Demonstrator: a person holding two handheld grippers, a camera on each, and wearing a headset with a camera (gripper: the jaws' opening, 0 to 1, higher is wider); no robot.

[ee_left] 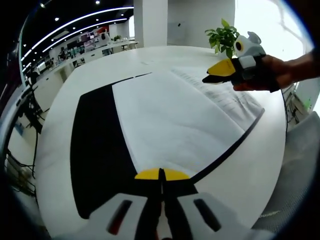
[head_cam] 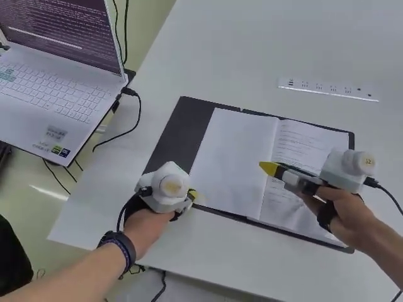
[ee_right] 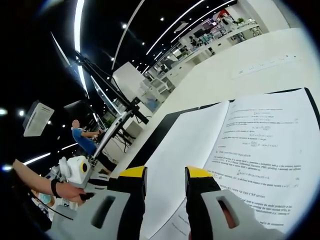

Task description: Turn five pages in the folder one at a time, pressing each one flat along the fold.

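Head view: the folder (head_cam: 179, 129) lay open on the white table (head_cam: 252, 44), near the person. A laptop (head_cam: 56, 75) stood at the far left and a power strip (head_cam: 327, 88) lay beyond the folder.
Left gripper view: the left gripper (ee_left: 161, 174) had its yellow tips pressed together with no gap, at the near edge of the blank page (ee_left: 170, 120). Whether paper lay between them could not be told. A plant (ee_left: 223, 36) stood past the table's far edge.
Right gripper view: the right gripper (ee_right: 166, 180) had its jaws apart with nothing between them, and was held above the pages close to the fold.
Folder's look: a wide strip of black cover showed left of the blank page. A printed page (head_cam: 308, 151) lay to the right of the fold, its lines of text plain in the right gripper view.
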